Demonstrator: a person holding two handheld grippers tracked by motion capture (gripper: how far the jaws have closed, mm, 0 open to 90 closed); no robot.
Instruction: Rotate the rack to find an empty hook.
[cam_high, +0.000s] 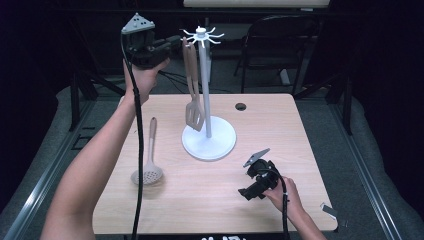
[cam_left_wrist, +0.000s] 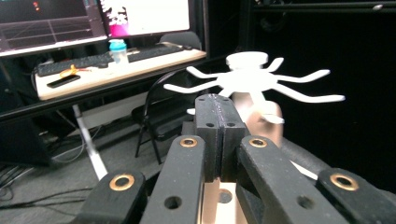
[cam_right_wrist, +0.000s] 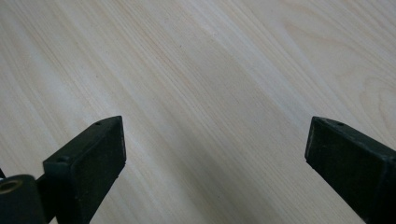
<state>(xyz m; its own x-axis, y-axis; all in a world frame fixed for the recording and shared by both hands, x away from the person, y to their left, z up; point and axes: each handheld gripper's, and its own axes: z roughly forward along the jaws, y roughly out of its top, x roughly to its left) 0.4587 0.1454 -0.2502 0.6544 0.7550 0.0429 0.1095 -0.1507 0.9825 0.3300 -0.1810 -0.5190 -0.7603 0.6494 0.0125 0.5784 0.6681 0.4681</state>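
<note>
Your left gripper (cam_high: 172, 44) is raised beside the top of the white utensil stand (cam_high: 206, 100), its jaws pressed together with nothing visibly between them. Just past them a tan slotted spatula (cam_high: 192, 90) hangs from one of the stand's hooks (cam_left_wrist: 261, 79). A tan skimmer spoon (cam_high: 148, 160) lies flat on the wooden table (cam_high: 280, 130), left of the stand's base. Your right gripper (cam_high: 247, 192) rests low over bare tabletop near the front right, jaws spread wide and empty.
</note>
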